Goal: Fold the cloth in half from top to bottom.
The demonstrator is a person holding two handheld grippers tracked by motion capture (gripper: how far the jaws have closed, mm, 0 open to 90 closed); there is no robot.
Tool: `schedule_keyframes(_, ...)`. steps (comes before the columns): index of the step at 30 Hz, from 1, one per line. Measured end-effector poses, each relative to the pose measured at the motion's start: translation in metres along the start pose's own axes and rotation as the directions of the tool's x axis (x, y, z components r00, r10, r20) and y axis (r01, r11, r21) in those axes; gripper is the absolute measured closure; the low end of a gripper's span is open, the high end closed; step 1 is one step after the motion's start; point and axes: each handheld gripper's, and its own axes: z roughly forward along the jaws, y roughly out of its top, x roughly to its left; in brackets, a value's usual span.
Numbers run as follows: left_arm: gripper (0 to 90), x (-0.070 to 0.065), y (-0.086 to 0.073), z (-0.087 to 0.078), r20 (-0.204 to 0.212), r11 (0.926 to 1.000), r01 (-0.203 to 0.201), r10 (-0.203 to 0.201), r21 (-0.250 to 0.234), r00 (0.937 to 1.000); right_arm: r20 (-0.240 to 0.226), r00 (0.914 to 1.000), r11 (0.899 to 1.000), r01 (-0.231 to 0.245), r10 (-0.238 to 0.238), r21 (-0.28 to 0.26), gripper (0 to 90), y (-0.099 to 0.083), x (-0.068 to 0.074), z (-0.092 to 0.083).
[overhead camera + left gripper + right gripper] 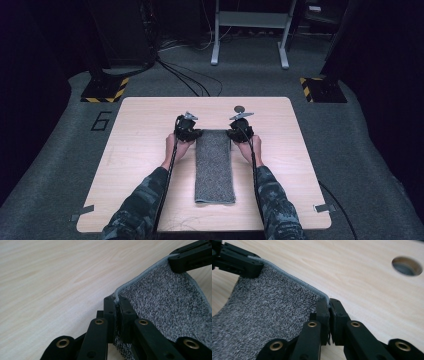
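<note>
A long grey knitted towel (214, 167) lies lengthwise in the middle of the wooden table (140, 150). My left gripper (189, 131) is shut on its far left corner; in the left gripper view the jaws pinch the hemmed edge of the towel (160, 302) at the left gripper (117, 302). My right gripper (240, 131) is shut on the far right corner, where the right gripper (329, 302) clamps the towel (269, 312). The far edge of the cloth is stretched between the two grippers and lifted slightly off the table. Each view shows the other gripper's jaws at the opposite corner.
A round hole (239, 108) (407, 265) sits in the table just beyond the right gripper. Bare wood lies on both sides of the towel. Cables (187, 77) run across the grey carpet behind the table, near a metal stand (250, 30).
</note>
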Motion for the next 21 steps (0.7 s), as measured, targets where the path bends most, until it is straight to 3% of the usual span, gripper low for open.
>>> schedule_keyframes(4,85.8,0.002,0.002,-0.009,0.015,0.9994,0.007,-0.007,-0.033,0.9999,0.012,0.9997,1.0,0.022,-0.021,-0.022,87.3,0.005,0.005,-0.011)
schedule_keyframes(9,85.9,0.001,0.009,-0.015,0.009,0.9982,-0.02,0.021,-0.056,0.9997,0.027,0.9979,0.997,0.061,-0.059,-0.044,87.5,0.01,0.006,-0.019)
schedule_keyframes(14,85.9,0.004,0.01,-0.015,0.008,0.9976,-0.026,0.027,-0.064,0.9996,0.028,0.9982,0.997,0.054,-0.052,-0.055,87.8,0.016,0.005,-0.021)
schedule_keyframes(17,86.0,0.005,0.012,-0.016,0.007,0.9968,-0.032,0.033,-0.074,0.9994,0.037,0.9961,0.995,0.082,-0.08,-0.063,87.9,0.021,0.004,-0.023)
schedule_keyframes(18,86.0,0.005,0.013,-0.017,0.009,0.9962,-0.029,0.03,-0.082,0.9995,0.042,0.997,0.995,0.068,-0.065,-0.073,87.9,0.022,0.006,-0.024)
schedule_keyframes(21,86.0,0.005,0.019,-0.022,-0.002,0.9938,-0.051,0.051,-0.098,0.9987,0.045,0.9963,0.993,0.077,-0.074,-0.09,87.8,0.026,0.005,-0.029)
